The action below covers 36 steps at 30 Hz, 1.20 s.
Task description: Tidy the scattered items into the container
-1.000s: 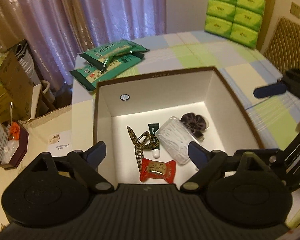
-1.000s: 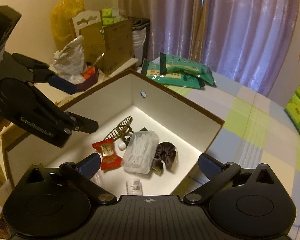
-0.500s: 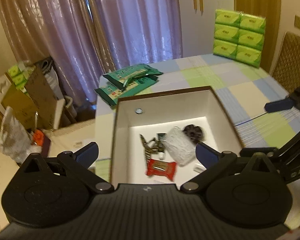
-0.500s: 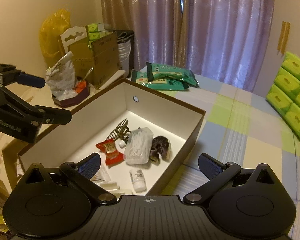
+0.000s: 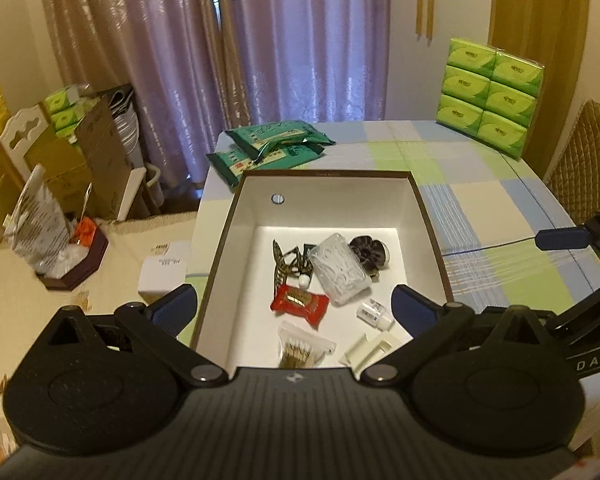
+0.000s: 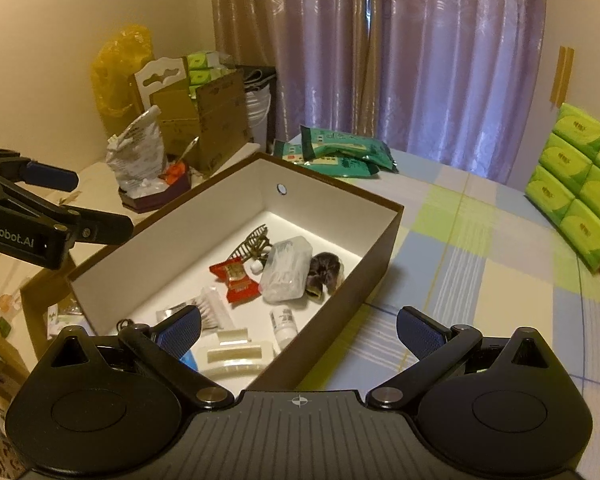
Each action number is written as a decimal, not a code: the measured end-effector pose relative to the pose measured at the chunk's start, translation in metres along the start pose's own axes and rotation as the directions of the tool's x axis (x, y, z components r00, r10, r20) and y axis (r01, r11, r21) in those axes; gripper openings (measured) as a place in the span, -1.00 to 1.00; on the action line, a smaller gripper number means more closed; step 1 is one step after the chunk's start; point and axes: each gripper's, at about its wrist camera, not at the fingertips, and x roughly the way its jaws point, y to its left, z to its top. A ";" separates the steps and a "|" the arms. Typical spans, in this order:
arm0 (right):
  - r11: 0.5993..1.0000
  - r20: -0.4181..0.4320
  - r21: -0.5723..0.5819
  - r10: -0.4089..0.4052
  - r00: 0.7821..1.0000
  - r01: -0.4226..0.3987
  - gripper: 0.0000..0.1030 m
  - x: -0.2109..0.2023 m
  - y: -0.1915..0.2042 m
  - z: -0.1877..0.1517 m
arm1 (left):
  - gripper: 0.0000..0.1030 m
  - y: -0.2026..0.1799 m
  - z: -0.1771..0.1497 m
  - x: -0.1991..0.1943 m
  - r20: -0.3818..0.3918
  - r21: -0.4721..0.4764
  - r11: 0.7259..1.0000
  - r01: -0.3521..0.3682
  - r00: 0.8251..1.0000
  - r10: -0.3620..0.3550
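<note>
A brown box with a white inside (image 5: 224, 232) (image 6: 384, 240) stands on the checked tablecloth. In it lie a red snack packet (image 5: 299, 305) (image 6: 236, 280), a clear swab case (image 5: 340, 268) (image 6: 286, 276), a dark scrunchie (image 5: 368, 250) (image 6: 326, 268), a leopard hair claw (image 5: 286, 262) (image 6: 254, 242), a small white bottle (image 5: 374, 314) (image 6: 284, 322), a swab bag (image 5: 304, 346) and a cream clip (image 6: 236, 354). My left gripper (image 5: 294, 306) hangs open above the box's near end, holding nothing. My right gripper (image 6: 300, 330) is open and empty over the box's near right corner.
Two green wipe packs (image 5: 272, 148) (image 6: 336, 152) lie beyond the box. A stack of green tissue packs (image 5: 490, 96) (image 6: 576, 192) stands at the table's far right. A small white box (image 5: 162, 272), cartons and bags (image 6: 140, 156) crowd the side surface on the left.
Both grippers have drawn back and up from the box, so more of the table and room shows. The items in the box have not moved.
</note>
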 end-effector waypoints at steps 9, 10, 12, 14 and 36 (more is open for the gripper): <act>0.998 0.004 -0.040 0.040 0.999 -0.040 0.97 -0.019 0.000 -0.015 | 0.98 -0.018 -0.025 -0.021 -0.018 -0.055 0.998 -0.028 0.999 0.027; 0.998 0.003 -0.043 0.044 0.999 -0.044 0.97 -0.021 0.000 -0.017 | 0.98 -0.020 -0.027 -0.023 -0.020 -0.062 0.997 -0.035 0.999 0.034; 0.997 -0.001 -0.051 0.054 0.999 -0.054 0.97 -0.023 -0.001 -0.021 | 0.98 -0.024 -0.031 -0.027 -0.024 -0.073 0.996 -0.048 0.999 0.046; 0.996 -0.006 -0.056 0.067 0.998 -0.068 0.97 -0.025 -0.001 -0.025 | 0.98 -0.028 -0.035 -0.031 -0.033 -0.090 0.994 -0.056 0.998 0.054; 0.975 -0.072 -0.109 0.185 0.980 -0.192 0.97 -0.040 -0.019 -0.062 | 0.98 -0.079 -0.067 -0.052 -0.116 -0.187 0.969 -0.159 0.984 0.139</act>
